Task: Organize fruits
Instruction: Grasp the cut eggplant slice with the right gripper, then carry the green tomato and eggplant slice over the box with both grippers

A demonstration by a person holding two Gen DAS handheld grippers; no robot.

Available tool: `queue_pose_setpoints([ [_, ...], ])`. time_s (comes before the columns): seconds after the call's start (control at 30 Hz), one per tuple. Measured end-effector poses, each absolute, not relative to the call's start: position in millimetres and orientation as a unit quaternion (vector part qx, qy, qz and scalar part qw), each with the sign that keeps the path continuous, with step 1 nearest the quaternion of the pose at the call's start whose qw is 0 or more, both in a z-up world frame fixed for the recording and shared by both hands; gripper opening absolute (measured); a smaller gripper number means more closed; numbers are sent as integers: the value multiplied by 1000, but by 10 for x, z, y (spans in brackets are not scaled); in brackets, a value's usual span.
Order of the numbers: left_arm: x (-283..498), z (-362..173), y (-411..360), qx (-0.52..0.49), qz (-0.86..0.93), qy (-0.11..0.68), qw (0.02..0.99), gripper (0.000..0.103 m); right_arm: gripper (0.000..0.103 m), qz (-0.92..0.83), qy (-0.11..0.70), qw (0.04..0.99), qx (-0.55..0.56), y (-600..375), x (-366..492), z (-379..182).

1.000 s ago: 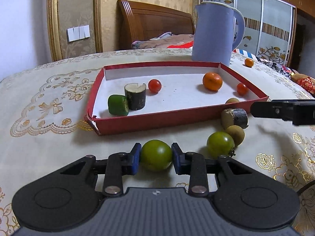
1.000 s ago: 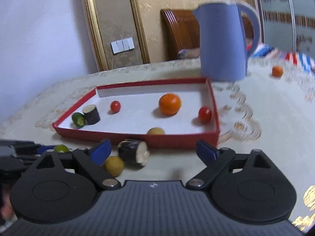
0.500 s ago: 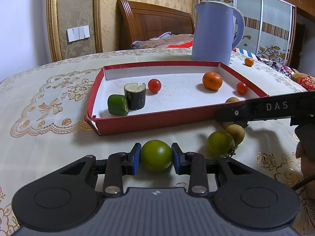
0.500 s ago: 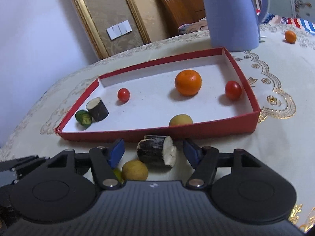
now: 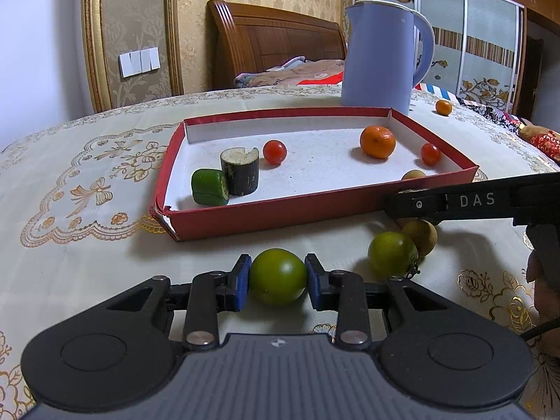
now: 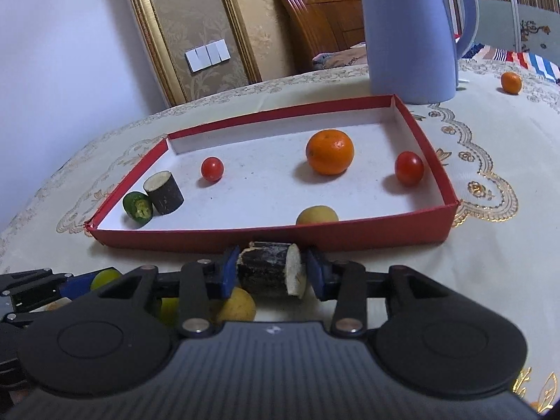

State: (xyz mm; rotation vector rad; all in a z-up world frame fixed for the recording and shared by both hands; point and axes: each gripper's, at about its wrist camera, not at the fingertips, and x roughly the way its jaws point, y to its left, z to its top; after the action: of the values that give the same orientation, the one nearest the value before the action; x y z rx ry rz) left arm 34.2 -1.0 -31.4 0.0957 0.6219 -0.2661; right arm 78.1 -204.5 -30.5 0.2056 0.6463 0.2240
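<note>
My left gripper point(image 5: 278, 281) is shut on a green tomato point(image 5: 277, 280) in front of the red tray point(image 5: 266, 215). My right gripper point(image 6: 268, 274) is shut on a dark cut sugarcane piece point(image 6: 269, 273) just before the tray's near wall point(image 6: 367, 236). A second green tomato point(image 5: 392, 253) and a yellow-brown fruit point(image 5: 421, 232) lie on the cloth to the right. The tray holds an orange point(image 6: 329, 152), two cherry tomatoes point(image 6: 212, 169) point(image 6: 408, 168), a sugarcane piece point(image 6: 164, 192), a green pepper piece point(image 6: 137, 204) and a yellow fruit point(image 6: 316, 215).
A blue kettle point(image 5: 381, 56) stands behind the tray at the back right. A small orange point(image 5: 443, 107) lies on the embroidered tablecloth beyond it. The right gripper's arm point(image 5: 472, 201) crosses the left wrist view at the right. A wooden bed is behind the table.
My right gripper moved in from the right and down to the sugarcane piece and closed on it. My left gripper stays shut on the green tomato, unmoved.
</note>
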Motion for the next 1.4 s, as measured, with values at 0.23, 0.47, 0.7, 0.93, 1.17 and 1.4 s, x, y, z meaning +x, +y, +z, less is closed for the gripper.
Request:
queue_pose_setpoints([
  [0.23,340,-315,-14,47,-131,305,942,32,39,114,311,937,113,-2091,745,-309],
  [0.47,329,-302,-4,45,-132,299,944,32,39,126,295,940,118,-2177,539,-222],
  [0.7,323,-292,-3,46,-131,297,945,32,39,131,269,948,113,-2257,478,-54],
  [0.93,329,-296,0,45,-128,301,944,32,39,131,274,944,126,-2316,503,-120],
  [1.17,309,-264,-3,45,-127,294,946,32,39,131,266,947,126,-2360,495,-63],
  [1.4,313,-66,2,39,-108,275,954,32,39,127,256,950,126,-2448,514,11],
])
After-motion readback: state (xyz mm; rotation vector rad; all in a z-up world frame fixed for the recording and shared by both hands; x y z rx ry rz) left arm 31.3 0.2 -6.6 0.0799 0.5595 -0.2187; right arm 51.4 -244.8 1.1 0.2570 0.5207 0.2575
